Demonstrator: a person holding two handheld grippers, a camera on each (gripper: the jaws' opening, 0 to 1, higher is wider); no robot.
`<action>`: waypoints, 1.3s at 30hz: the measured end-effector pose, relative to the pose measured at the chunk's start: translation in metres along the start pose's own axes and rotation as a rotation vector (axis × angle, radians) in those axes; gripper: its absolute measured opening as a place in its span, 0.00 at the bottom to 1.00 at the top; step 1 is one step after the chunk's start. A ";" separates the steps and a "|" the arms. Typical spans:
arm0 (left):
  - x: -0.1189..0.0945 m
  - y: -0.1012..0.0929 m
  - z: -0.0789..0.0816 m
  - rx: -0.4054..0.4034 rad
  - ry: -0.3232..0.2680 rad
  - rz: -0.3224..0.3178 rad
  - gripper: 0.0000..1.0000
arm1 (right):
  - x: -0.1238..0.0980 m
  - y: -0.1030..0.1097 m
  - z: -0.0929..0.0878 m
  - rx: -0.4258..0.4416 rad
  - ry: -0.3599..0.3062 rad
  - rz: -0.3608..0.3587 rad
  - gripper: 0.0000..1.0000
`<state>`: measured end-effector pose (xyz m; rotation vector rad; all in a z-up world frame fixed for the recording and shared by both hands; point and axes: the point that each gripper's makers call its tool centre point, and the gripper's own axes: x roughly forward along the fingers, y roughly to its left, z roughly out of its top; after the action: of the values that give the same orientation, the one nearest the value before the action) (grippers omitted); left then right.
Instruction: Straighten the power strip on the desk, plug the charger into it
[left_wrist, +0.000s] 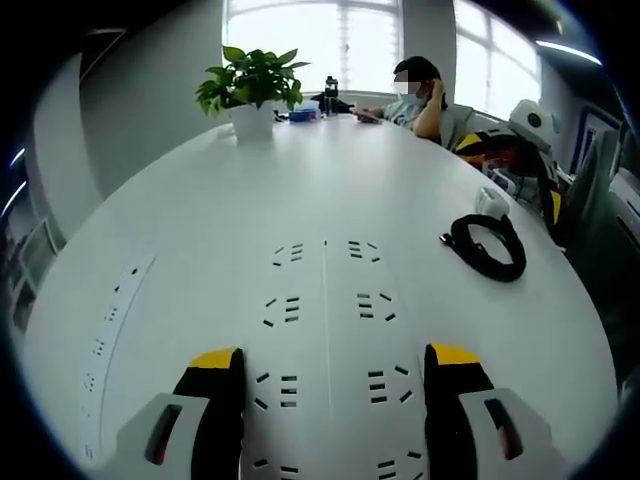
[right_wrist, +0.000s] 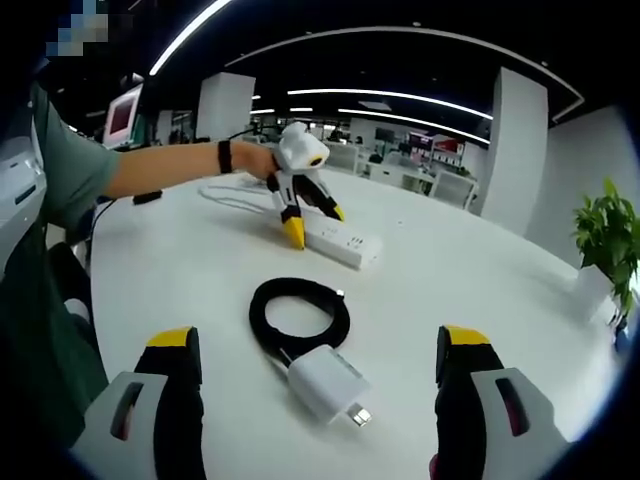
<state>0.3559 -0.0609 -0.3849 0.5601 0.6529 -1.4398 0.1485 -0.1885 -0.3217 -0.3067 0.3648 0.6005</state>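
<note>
Fingers (left_wrist: 205, 390) of the left gripper (right_wrist: 300, 222) straddle the power strip (right_wrist: 340, 241), spread; right gripper (right_wrist: 320, 365) gapes wide above the charger (right_wrist: 325, 385) and coiled cable (right_wrist: 300, 310) mid-worktop (right_wrist: 470, 280).

Charger (right_wrist: 325, 382) before coiled cable (right_wrist: 300, 310), perhaps touching

Jaws: grey, black inner faces, yellow tips.
Left gripper (right_wrist: 300, 205): white housing.
Sleeve (right_wrist: 70, 170): green, short.
Wrist band (right_wrist: 226, 156): black.
</note>
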 end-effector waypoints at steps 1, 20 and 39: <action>0.000 0.000 0.000 0.000 0.000 0.000 0.74 | 0.000 0.000 0.000 0.000 0.000 0.000 0.98; 0.017 0.004 0.018 -0.001 -0.007 -0.005 0.74 | -0.005 -0.003 -0.001 0.004 -0.004 -0.003 0.98; 0.028 -0.006 0.027 -0.004 -0.018 -0.008 0.74 | -0.005 -0.005 -0.005 0.007 0.000 -0.003 0.98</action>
<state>0.3518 -0.1003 -0.3851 0.5416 0.6441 -1.4498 0.1463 -0.1965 -0.3228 -0.3008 0.3662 0.5963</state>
